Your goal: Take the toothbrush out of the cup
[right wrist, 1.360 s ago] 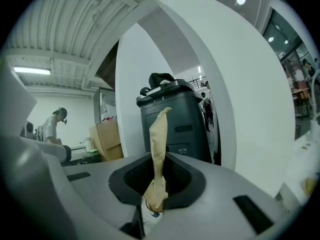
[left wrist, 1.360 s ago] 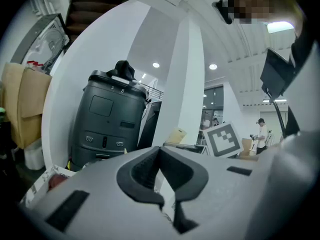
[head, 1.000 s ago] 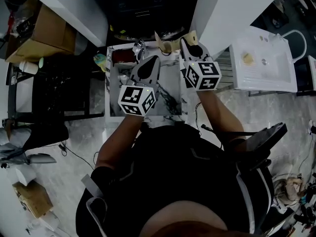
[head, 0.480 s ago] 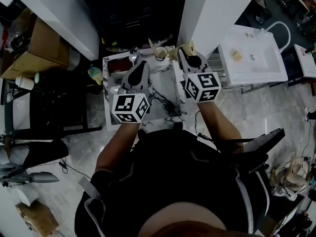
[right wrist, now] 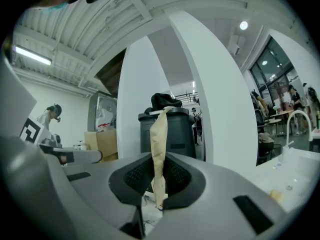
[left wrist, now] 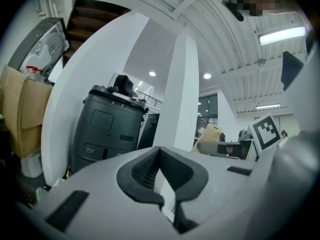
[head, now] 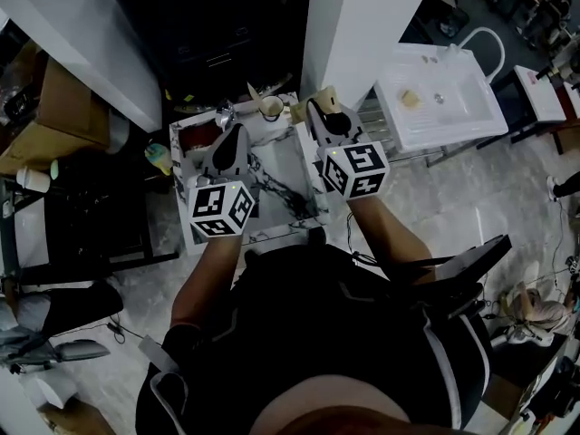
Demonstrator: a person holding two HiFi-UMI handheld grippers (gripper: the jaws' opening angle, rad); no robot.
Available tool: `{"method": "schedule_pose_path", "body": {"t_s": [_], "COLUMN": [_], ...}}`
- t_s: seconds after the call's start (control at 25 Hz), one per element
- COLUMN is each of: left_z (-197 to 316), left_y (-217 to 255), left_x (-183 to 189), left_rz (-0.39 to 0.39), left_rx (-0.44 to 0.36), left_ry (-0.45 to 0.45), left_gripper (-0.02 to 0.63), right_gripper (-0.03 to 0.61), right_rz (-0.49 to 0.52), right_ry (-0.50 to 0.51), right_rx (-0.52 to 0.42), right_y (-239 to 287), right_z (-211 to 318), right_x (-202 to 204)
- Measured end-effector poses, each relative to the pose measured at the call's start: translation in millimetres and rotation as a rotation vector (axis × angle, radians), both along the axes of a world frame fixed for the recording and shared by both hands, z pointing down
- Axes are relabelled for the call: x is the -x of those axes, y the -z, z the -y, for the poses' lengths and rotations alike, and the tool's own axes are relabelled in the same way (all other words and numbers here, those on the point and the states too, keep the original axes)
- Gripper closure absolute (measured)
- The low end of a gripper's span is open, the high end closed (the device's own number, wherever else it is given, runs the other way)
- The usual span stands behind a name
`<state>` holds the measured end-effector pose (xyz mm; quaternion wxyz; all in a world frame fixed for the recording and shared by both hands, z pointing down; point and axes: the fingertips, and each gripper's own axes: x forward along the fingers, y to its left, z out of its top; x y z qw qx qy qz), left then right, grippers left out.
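My right gripper [right wrist: 159,160] is shut on a long tan paper-wrapped thing [right wrist: 159,134], apparently the toothbrush, which stands upright between the pads. In the head view that gripper [head: 319,109] hangs over the right rear corner of the small marble table [head: 283,172], the tan tip [head: 328,96] showing beyond it. A pale cup [head: 270,108] stands at the table's back edge, left of the right gripper and apart from it. Above the table's left half, my left gripper [head: 237,136] is held level, and its jaws [left wrist: 161,156] are shut with nothing in them.
A red item [head: 188,140] and a shiny metal piece [head: 224,116] lie at the table's back left. Behind the table stands a dark bin [head: 217,39] beside a white column [head: 362,25]. A white sink [head: 435,107] is to the right, cardboard boxes [head: 50,107] to the left.
Both grippers have lifted a little above the table, the right one still carrying the tan wrapped thing. The head view has swung, shifting the table leftward in the picture.
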<state>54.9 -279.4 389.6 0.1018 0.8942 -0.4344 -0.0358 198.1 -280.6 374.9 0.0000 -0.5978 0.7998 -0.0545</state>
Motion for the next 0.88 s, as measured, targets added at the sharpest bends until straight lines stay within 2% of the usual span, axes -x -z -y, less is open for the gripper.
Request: {"method": "schedule_pose_path", "body": {"t_s": [0.24, 0.4, 0.56, 0.88], "left_z": [3.4, 8.8, 16.9, 43.3], "left_y": [1.9, -3.8, -16.0, -60.2], "left_x": [1.4, -8.8, -18.1, -38.7], "left_rz": [0.017, 0.025, 0.004, 0.036], "left_rx": [-0.019, -0.009, 0.024, 0.113], "left_ry": [0.052, 0.045, 0.026, 0.043], "left_gripper": [0.607, 0.607, 0.606, 0.604], "right_gripper": [0.529, 0.529, 0.529, 0.529], "right_rz": [0.0, -0.002, -0.017, -0.004], "right_ry": [-0.005, -0.006, -0.007, -0.018], "right_rx": [-0.003, 0.002, 0.004, 0.045], "right_y": [2.5, 2.1, -3.2, -25.6], "right_z": [-4.3, -5.8, -5.6, 6.3], "right_x": [-6.3, -14.6, -20.7, -43.9]}}
